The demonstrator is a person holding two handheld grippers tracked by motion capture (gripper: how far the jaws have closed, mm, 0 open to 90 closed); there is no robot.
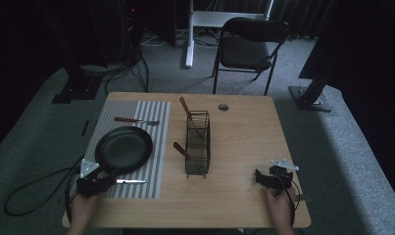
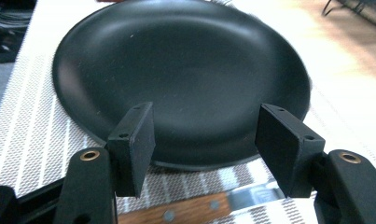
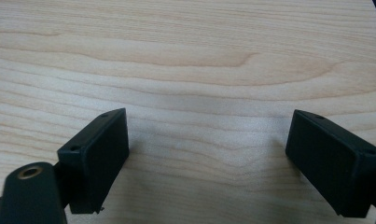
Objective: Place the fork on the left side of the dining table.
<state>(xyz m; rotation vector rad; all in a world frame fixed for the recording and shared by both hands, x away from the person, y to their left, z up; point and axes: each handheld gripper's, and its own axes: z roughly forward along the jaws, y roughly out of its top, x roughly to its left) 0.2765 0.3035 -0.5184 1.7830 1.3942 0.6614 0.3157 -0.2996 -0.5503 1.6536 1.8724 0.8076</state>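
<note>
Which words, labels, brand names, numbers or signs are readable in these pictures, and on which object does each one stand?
None: no readable text stands on anything in these pictures.
The black plate, the striped placemat, the knife, the wire basket and the wooden table all appear unmarked.

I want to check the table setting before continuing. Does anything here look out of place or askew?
Little stands out. The black plate sits on the striped placemat with its near-left rim over the mat's edge. The knife lies crosswise below the plate, its wooden handle under the open left gripper. Nothing looks spilled or damaged.
</note>
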